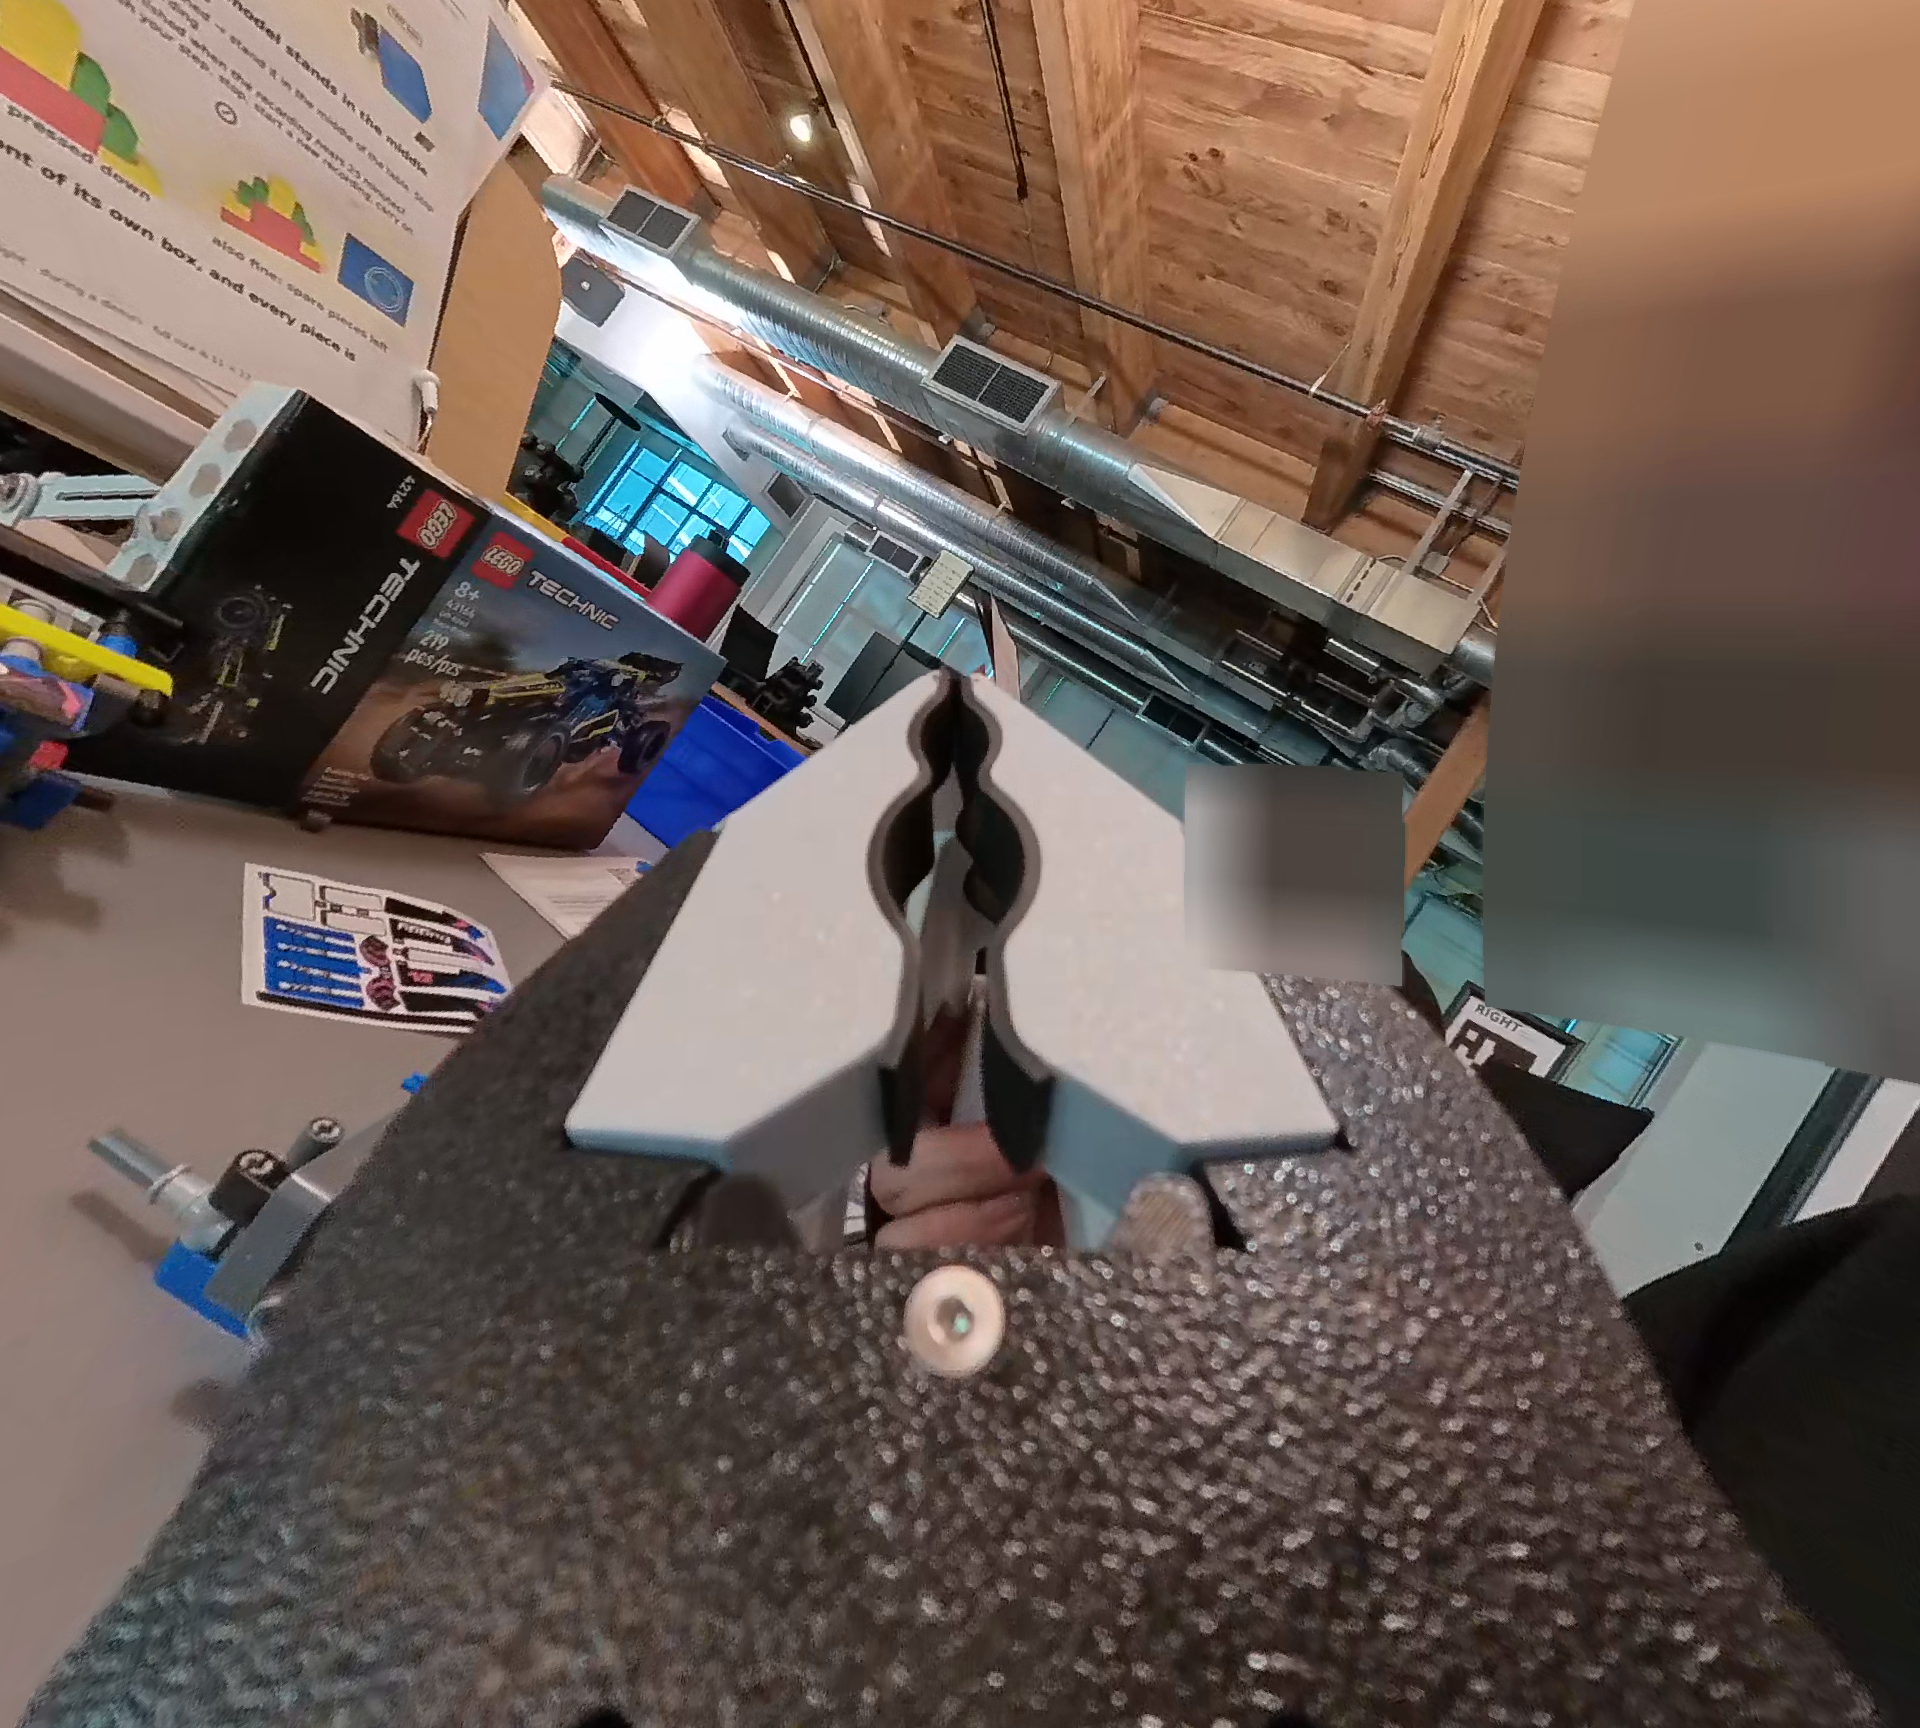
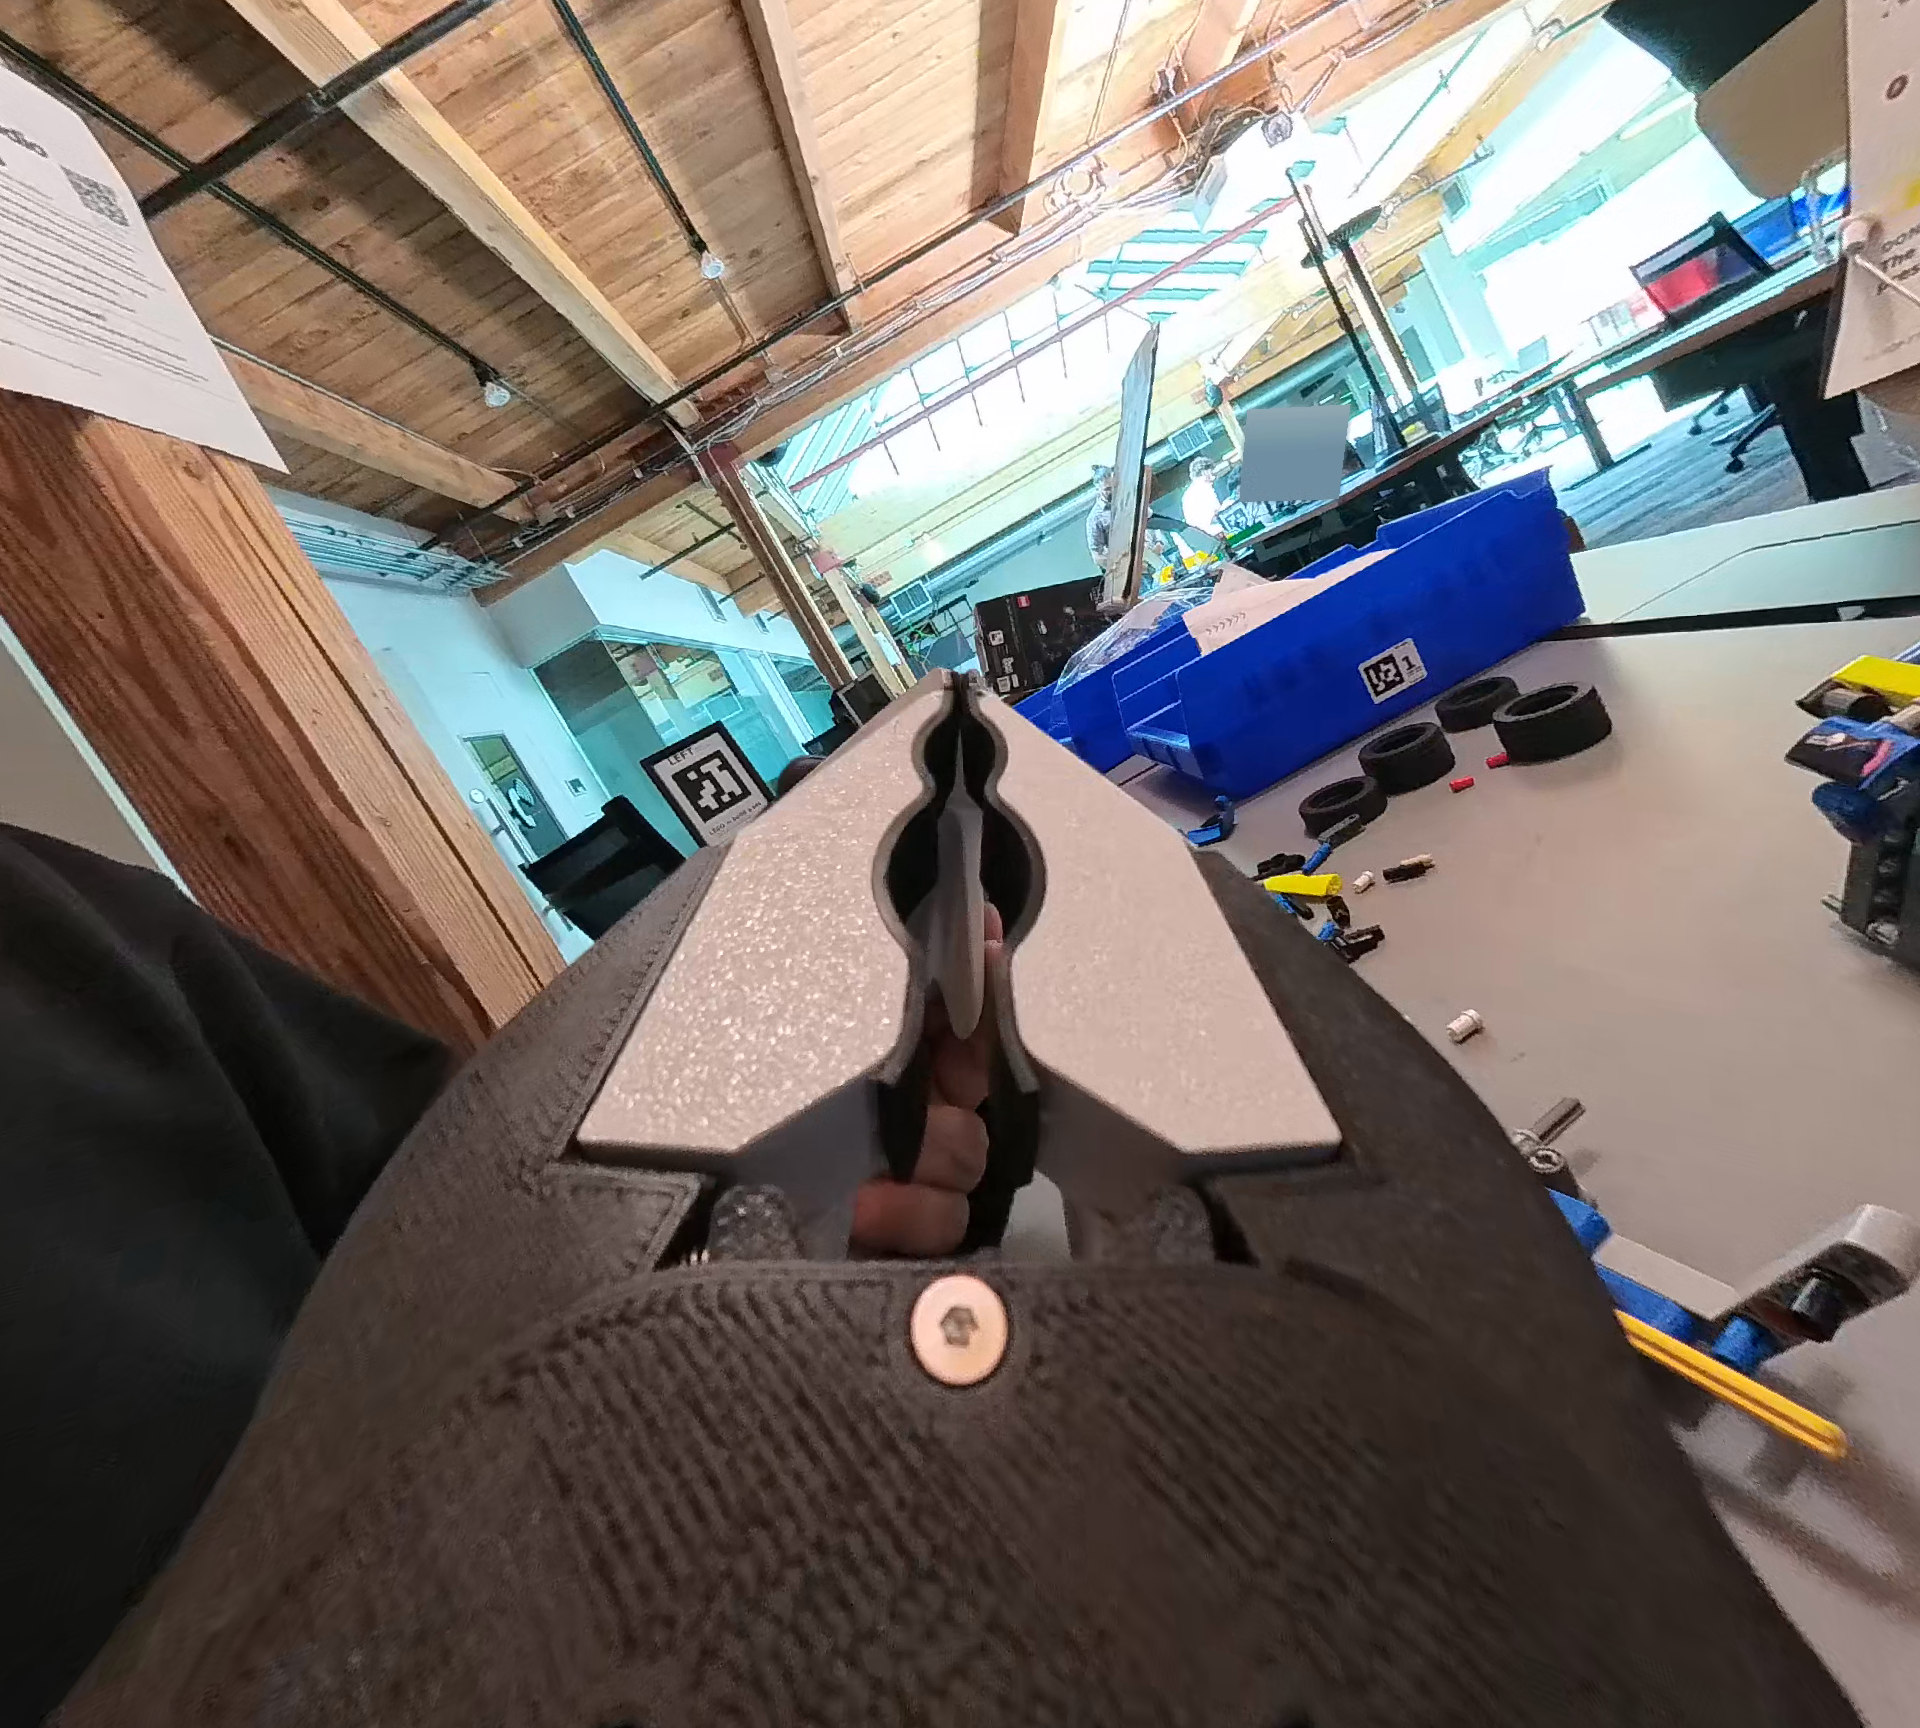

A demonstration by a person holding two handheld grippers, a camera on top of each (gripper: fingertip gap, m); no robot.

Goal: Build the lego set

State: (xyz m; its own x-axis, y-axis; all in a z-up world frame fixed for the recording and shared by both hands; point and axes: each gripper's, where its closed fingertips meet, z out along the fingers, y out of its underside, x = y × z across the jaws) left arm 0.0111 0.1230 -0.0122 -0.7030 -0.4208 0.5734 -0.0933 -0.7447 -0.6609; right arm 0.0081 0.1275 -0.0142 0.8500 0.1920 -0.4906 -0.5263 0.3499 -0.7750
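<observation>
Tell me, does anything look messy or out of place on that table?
Only loose parts: four black tyres and small pegs lie scattered on the grey table beside the blue bin. Both grippers, left and right, are shut and tilted up toward the ceiling, holding nothing.

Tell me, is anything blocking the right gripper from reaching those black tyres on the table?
Nothing visible does. The right gripper, shut and empty, points up toward the ceiling, while the black tyres lie off to its right on open table, in front of the blue bin.
</observation>
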